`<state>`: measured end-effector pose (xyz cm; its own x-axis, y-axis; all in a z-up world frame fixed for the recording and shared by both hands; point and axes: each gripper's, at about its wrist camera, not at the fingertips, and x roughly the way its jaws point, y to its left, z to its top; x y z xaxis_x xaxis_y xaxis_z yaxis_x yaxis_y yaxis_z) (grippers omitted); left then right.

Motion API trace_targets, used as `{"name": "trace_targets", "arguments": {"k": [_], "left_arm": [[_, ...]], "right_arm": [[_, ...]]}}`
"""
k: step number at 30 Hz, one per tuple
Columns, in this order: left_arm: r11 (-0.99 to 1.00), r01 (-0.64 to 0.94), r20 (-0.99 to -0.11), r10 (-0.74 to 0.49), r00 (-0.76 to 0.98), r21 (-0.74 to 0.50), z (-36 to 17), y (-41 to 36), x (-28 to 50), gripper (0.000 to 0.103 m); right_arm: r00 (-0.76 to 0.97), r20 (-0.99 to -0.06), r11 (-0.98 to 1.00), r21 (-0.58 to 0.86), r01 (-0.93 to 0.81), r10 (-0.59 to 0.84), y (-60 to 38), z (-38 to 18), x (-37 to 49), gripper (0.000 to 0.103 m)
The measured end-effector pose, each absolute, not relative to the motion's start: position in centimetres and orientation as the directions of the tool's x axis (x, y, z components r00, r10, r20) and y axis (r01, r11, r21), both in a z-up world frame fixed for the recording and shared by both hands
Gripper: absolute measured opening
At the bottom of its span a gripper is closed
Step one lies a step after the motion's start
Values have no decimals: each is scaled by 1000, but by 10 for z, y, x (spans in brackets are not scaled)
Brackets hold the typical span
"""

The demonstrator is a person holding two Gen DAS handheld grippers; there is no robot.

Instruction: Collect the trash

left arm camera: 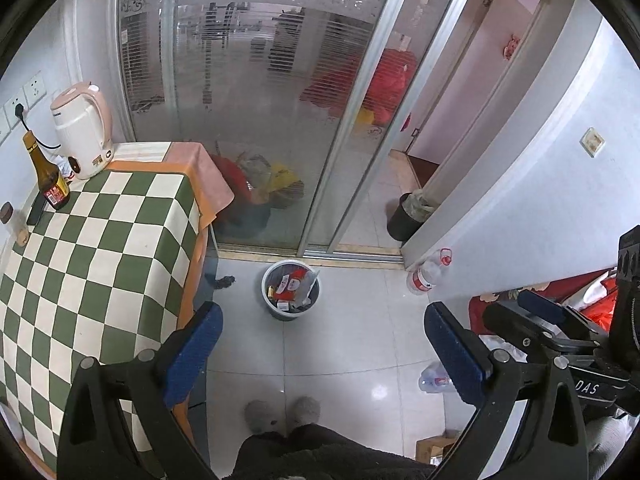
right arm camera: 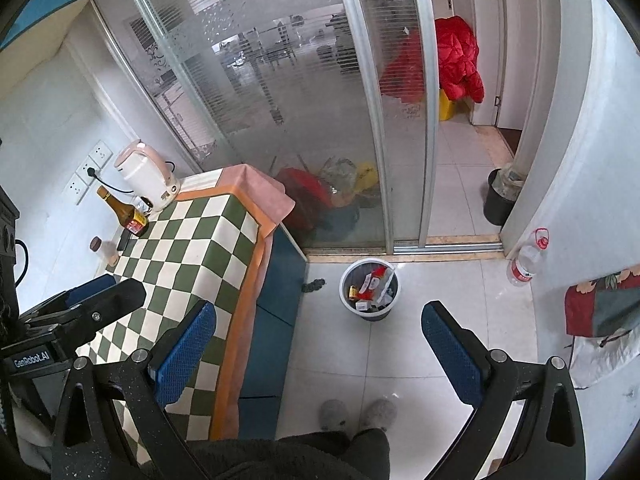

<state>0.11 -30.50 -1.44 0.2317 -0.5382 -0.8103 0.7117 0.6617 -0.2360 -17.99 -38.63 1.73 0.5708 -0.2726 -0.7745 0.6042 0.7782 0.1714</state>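
Observation:
A small grey waste bin (left arm camera: 291, 290) stands on the tiled floor near the glass door; it holds wrappers and other trash. It also shows in the right wrist view (right arm camera: 369, 292). My left gripper (left arm camera: 320, 354) is open and empty, held high above the floor beside the checkered table (left arm camera: 100, 264). My right gripper (right arm camera: 320, 354) is open and empty, also high above the floor, to the right of the table (right arm camera: 192, 256). A crushed plastic bottle (left arm camera: 434, 380) lies on the floor at the right.
On the table stand a pink kettle (left arm camera: 82, 130), a brown bottle (left arm camera: 48, 176) and a small jar (left arm camera: 14, 226). A water bottle (left arm camera: 426, 274) leans by the white wall. A black bin (left arm camera: 404, 216) stands past the sliding glass door. My slippered feet (left arm camera: 282, 414) are below.

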Motion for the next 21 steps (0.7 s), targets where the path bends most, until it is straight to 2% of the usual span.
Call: {"name": "trace_targets", "arguments": {"k": [21], "left_arm": [[665, 709, -851, -493, 180, -236, -25, -313, -8, 103]], "right_arm": [[547, -808, 773, 198, 603, -219, -396, 1, -181, 103]]}}
